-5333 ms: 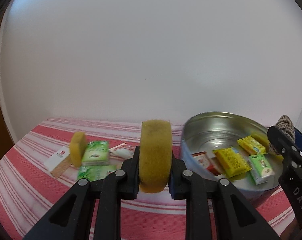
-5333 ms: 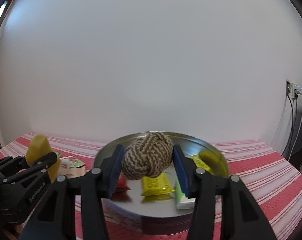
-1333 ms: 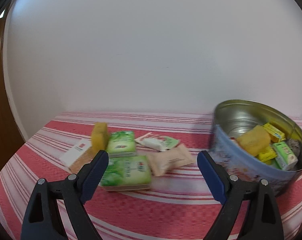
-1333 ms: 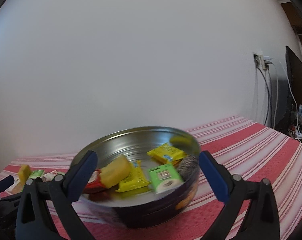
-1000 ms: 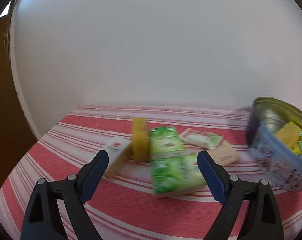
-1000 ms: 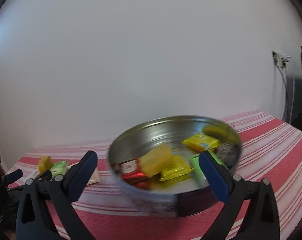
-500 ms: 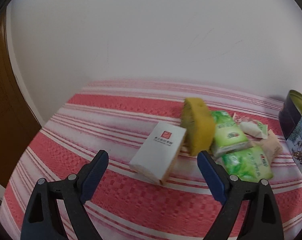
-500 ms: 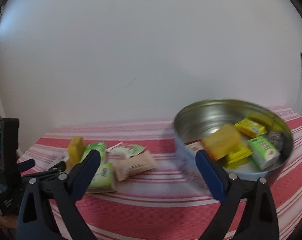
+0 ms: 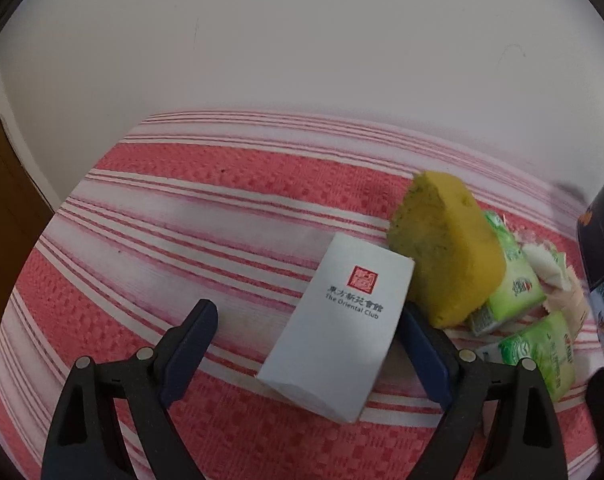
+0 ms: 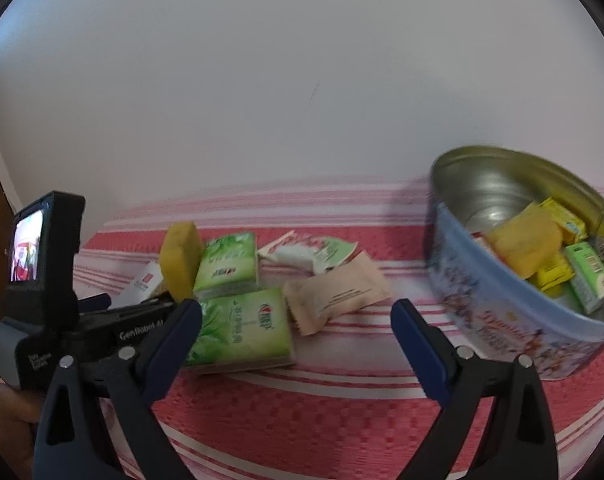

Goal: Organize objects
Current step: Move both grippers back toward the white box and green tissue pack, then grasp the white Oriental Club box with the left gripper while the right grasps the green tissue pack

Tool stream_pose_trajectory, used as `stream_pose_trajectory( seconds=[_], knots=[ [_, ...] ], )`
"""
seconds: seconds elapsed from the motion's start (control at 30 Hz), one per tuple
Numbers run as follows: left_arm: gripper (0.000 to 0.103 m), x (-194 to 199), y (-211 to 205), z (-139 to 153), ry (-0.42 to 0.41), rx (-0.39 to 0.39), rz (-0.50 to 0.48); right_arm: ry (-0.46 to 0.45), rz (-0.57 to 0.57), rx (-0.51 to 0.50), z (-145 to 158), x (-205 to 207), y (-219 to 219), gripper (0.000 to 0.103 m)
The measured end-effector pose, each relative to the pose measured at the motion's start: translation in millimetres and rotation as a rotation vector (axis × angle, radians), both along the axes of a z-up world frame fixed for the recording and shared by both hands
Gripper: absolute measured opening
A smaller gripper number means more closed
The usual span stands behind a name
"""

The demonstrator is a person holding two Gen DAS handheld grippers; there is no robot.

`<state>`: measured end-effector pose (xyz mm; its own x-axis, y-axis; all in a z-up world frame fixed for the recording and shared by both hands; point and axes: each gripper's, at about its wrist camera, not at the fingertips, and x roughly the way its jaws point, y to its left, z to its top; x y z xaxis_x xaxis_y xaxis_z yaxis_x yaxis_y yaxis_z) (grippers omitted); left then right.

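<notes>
1. Closing slightly, the left gripper (image 9: pixel 306 332) has its jaws still wide and grips nothing; the white card box (image 9: pixel 342 332) lies between them on the striped cloth (image 9: pixel 182 208), low in the middle of the left wrist view, with no pad pressing on it.
2. To do this well, I think the jaws should go lower and centre on the long sides of the box, staying apart from the yellow sponge (image 9: pixel 446 248) that leans just to its right.
3. The right gripper (image 10: pixel 298 328) is wide open and empty, above the green tissue pack (image 10: pixel 242 328) and the beige sachet (image 10: pixel 334 296).
4. The round tin (image 10: pixel 502 312), at right, already holds several items.
5. Hard to see: the tin is cut by the frame edge, and the packets behind the sponge are partly hidden and blurred.
</notes>
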<state>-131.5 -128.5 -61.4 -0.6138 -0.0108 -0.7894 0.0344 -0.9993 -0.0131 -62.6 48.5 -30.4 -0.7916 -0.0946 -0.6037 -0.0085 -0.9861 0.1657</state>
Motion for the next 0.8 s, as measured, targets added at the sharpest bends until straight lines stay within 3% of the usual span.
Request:
stream_pose_trajectory(
  seconds=[0.07, 0.1, 0.17, 0.27, 0.5, 0.57, 0.63, 0.8],
  knots=[
    [0.083, 1.1, 0.8, 0.9, 0.004, -0.006, -0.002, -0.031, 0.012, -0.003, -3.4, -6.4, -6.2, 0.097],
    [0.069, 2.8, 0.9, 2.4, 0.014, -0.007, -0.005, -0.048, 0.02, -0.001, -5.2, -9.8, -9.8, 0.097],
    [0.054, 5.1, 0.8, 4.8, 0.028, -0.008, -0.012, -0.074, 0.039, 0.003, -7.8, -15.0, -15.8, 0.096],
    [0.044, 6.6, -3.5, 6.1, 0.033, -0.005, 0.002, -0.118, 0.062, 0.022, -13.3, -23.4, -27.0, 0.094],
    [0.043, 15.1, -14.8, 11.1, 0.043, -0.028, 0.085, -0.231, 0.08, 0.049, -29.5, -43.7, -41.6, 0.09],
    [0.043, 18.3, -17.3, 14.2, 0.055, -0.032, 0.108, -0.241, 0.094, 0.083, -30.6, -47.1, -48.7, 0.088],
    [0.043, 22.0, -15.4, 18.2, 0.079, -0.074, 0.121, -0.245, 0.089, 0.118, -30.9, -47.7, -52.6, 0.075],
    [0.043, 18.1, -17.1, 22.9, 0.126, -0.118, 0.121, -0.233, 0.096, 0.104, -28.6, -45.6, -50.0, 0.073]
  ],
)
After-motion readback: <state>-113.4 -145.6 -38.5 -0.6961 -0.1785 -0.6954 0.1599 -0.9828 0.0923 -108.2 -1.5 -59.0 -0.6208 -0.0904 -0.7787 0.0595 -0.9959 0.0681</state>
